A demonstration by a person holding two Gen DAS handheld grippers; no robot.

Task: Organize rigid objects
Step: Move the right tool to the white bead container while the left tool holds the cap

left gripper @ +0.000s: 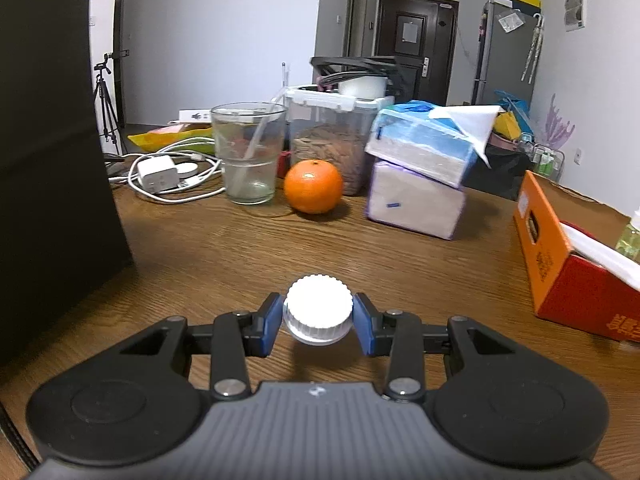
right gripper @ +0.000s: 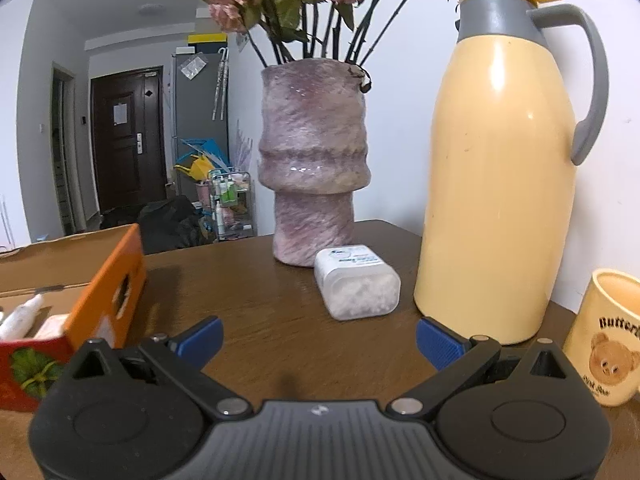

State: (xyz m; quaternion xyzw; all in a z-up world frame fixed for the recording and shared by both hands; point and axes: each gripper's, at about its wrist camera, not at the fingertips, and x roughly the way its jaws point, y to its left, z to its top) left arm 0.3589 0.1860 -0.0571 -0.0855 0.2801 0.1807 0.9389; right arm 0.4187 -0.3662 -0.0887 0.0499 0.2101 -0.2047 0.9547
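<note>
My left gripper (left gripper: 319, 318) is shut on a small bottle with a white ribbed cap (left gripper: 319, 306), held above the wooden table (left gripper: 400, 264). An orange cardboard box (left gripper: 560, 264) stands to its right, with a bottle and white items inside. In the right wrist view that orange box (right gripper: 104, 280) sits at the left. My right gripper (right gripper: 319, 342) stands open with nothing between its blue pads (right gripper: 438, 340). Just beyond it a small white plastic container (right gripper: 356, 282) lies on its side on the table.
Ahead of the left gripper stand an orange (left gripper: 313, 186), a glass (left gripper: 249, 152), a clear lidded tub (left gripper: 334, 136), stacked tissue packs (left gripper: 420, 176) and a charger with cables (left gripper: 160, 174). A purple vase (right gripper: 314, 160), a cream thermos (right gripper: 504, 168) and a bear mug (right gripper: 610, 336) stand near the right gripper.
</note>
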